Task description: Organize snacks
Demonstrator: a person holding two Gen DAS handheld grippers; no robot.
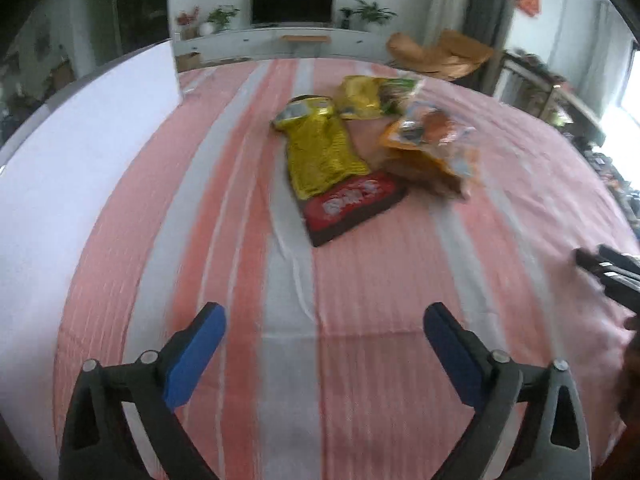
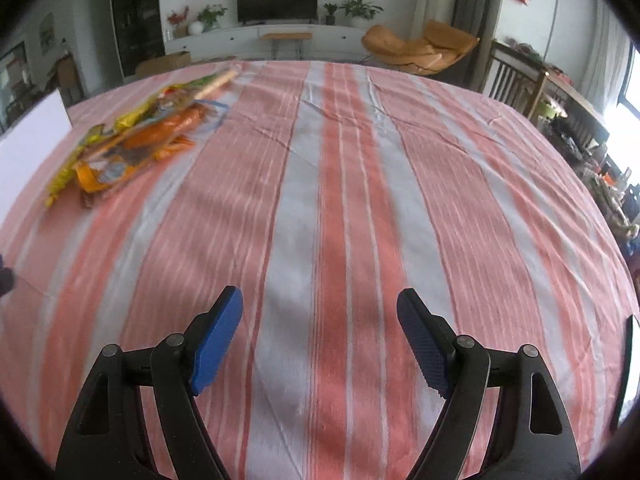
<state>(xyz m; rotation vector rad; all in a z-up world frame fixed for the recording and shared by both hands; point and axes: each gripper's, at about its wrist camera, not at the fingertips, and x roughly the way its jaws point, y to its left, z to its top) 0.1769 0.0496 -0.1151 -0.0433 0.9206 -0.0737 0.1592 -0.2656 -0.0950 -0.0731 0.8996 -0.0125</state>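
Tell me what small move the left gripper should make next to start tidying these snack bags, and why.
Probably ease the left gripper forward toward the red packet. It is the nearest snack, lying flat on the striped cloth with the gold bag overlapping its far end. Both grippers are open and empty, and the right gripper faces bare cloth.

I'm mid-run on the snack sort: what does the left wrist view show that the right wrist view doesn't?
Only the left wrist view shows the red packet and the gold packet lying partly on it. It also shows the open left gripper and a white board along the left.

Only the right wrist view shows the open right gripper over bare striped cloth, with the snack pile off to its left.

Both show the orange packet, the TV and the tan chair.
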